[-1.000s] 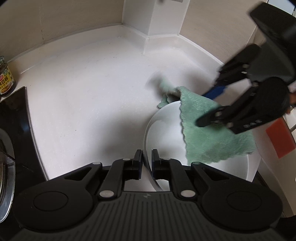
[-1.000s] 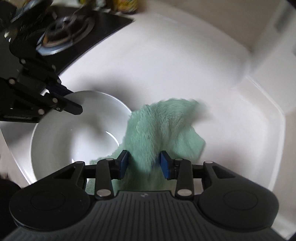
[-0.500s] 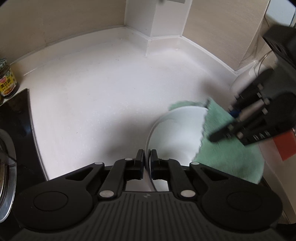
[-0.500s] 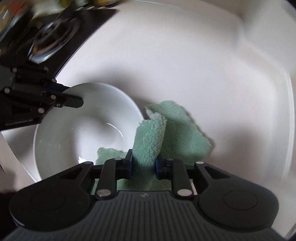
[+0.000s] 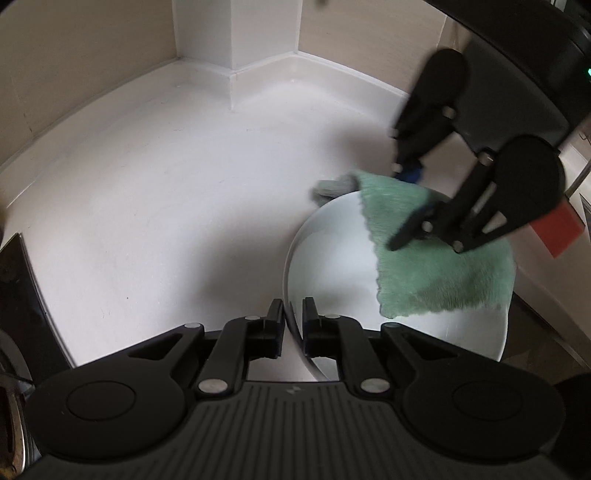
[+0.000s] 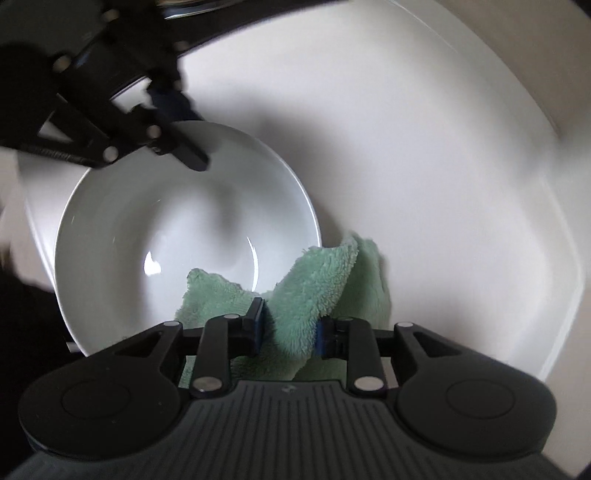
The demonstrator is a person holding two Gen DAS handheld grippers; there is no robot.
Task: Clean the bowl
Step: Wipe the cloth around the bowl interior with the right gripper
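A white bowl (image 5: 332, 258) sits on the white counter; it also shows in the right wrist view (image 6: 155, 221). My left gripper (image 5: 293, 314) is shut on the bowl's near rim, one finger inside and one outside; in the right wrist view it (image 6: 184, 144) grips the bowl's far rim. My right gripper (image 6: 290, 321) is shut on a green fluffy cloth (image 6: 317, 288) that drapes over the bowl's rim. In the left wrist view the right gripper (image 5: 410, 206) holds the cloth (image 5: 436, 266) hanging into the bowl.
The white counter (image 5: 166, 192) runs to a raised back edge and a wall corner post (image 5: 236, 33). A black stove top (image 5: 18, 295) lies at the left. A red object (image 5: 557, 230) is at the right edge.
My right gripper has swung the cloth across the bowl's rim and now hangs it further inside. The left gripper has kept its hold on the rim.
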